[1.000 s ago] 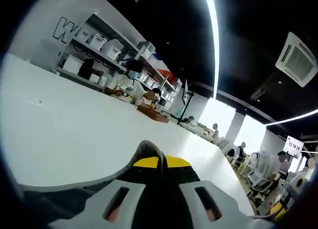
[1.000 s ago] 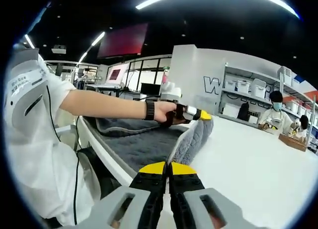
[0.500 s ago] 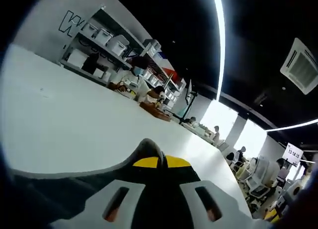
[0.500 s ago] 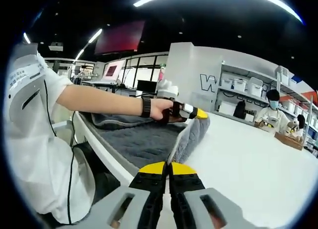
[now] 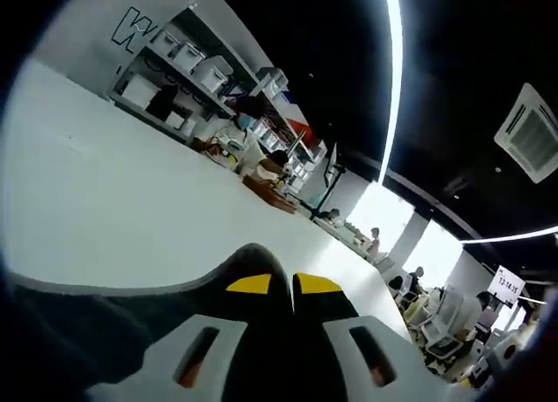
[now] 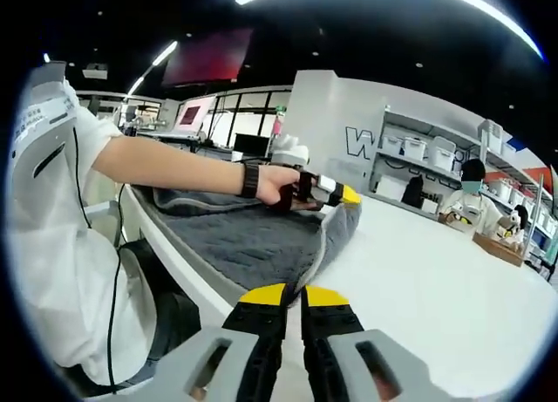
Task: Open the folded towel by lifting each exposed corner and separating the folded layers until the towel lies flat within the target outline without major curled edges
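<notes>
1. Left gripper (image 5: 292, 284) has its yellow-tipped jaws pressed together on an edge of the grey towel (image 5: 131, 310), which drapes across the bottom of the left gripper view.
2. Right gripper (image 6: 295, 295) has its yellow tips nearly together, a thin dark gap between them, at the near fold of the towel (image 6: 248, 241); whether cloth sits in that gap I cannot tell.
3. In the right gripper view the left gripper (image 6: 336, 194) comes in from the left, held in a hand (image 6: 277, 186) with a dark wristband (image 6: 250, 180), and lifts a towel corner off the table (image 6: 418, 289).
4. That raised corner stands up as a flap, its paler piped edge running down toward the right gripper's tips.
5. Most of the towel lies on the near-left part of the white table, with bunched folds at its far end by the person's forearm.
6. A person in a white short-sleeved shirt (image 6: 61, 236) sits at the left edge of the right gripper view.
7. Shelves (image 6: 427, 162) with white bins stand against the far wall, which carries large dark lettering.
8. Another person (image 6: 471, 201) sits at the far side of the table below those shelves, just beside a brown tray (image 6: 510, 249).
9. In the left gripper view the table (image 5: 131, 210) stretches away bare, with the shelves (image 5: 187, 71) at its far end and a long ceiling light (image 5: 392, 79) overhead.
</notes>
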